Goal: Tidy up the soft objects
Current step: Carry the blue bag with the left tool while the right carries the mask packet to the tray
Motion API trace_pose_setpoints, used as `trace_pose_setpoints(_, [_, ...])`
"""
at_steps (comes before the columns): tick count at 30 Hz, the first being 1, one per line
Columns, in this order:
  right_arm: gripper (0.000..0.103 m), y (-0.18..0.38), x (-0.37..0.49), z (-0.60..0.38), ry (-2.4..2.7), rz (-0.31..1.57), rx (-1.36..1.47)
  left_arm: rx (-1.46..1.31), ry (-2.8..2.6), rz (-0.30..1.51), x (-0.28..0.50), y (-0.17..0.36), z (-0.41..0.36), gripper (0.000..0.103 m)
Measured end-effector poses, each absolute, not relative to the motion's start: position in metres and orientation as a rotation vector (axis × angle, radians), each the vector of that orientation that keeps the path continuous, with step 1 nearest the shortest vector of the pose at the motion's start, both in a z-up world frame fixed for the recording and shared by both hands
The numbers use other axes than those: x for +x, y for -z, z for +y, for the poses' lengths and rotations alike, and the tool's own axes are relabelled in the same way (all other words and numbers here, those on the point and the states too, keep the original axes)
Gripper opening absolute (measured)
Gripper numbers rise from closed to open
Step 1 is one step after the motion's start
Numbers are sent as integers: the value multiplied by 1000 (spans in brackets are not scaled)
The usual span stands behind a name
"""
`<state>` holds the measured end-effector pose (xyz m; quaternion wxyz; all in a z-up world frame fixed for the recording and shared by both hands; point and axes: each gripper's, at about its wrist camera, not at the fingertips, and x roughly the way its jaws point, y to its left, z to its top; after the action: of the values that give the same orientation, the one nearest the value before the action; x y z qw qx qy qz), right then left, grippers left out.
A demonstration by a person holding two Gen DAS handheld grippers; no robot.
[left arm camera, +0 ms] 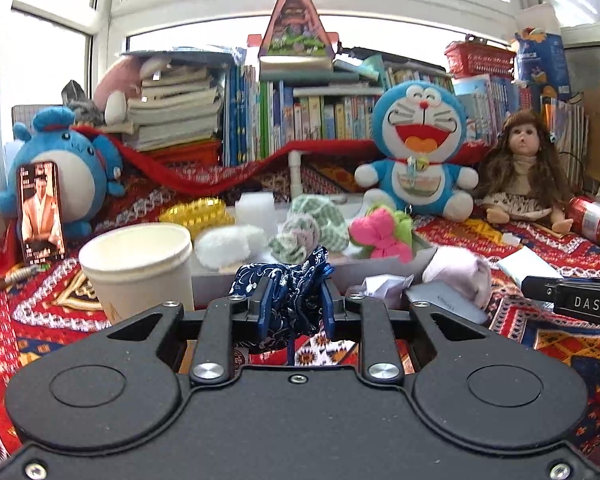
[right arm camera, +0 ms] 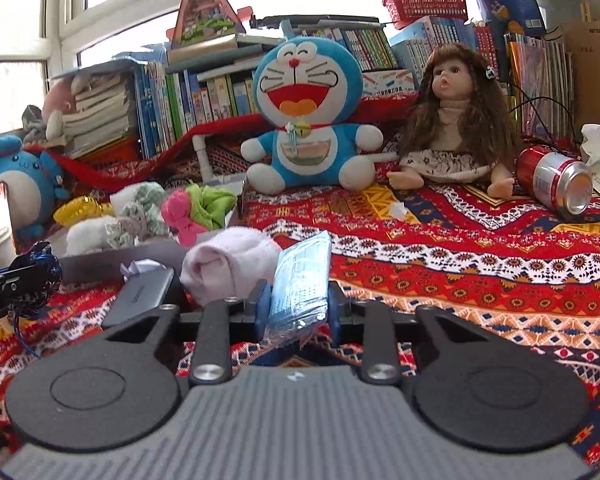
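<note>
Grey tray (left arm camera: 384,268) of rolled cloths is landmark: just before it, left tongs (left arm camera: 294,304) clamp blue patterned pouch (left arm camera: 288,280), right tongs (right arm camera: 298,304) clamp wrapped blue mask pack (right arm camera: 302,280); lift both clear over the near wall before releasing.

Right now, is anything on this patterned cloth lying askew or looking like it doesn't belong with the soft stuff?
Yes. A red metal drink can lies tipped on its side at the right, beside the long-haired doll, with a crumpled white tissue behind it. Neither is soft goods for sorting. No spill shows around the can.
</note>
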<state>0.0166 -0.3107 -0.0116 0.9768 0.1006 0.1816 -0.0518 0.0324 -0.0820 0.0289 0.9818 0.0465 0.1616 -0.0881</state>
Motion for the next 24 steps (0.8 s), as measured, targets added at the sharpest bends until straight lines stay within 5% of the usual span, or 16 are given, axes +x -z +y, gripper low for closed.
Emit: trace_pose_setpoints(24, [34,-20,28,-291,20,313,174,64,204,354,55,-58,-74,23])
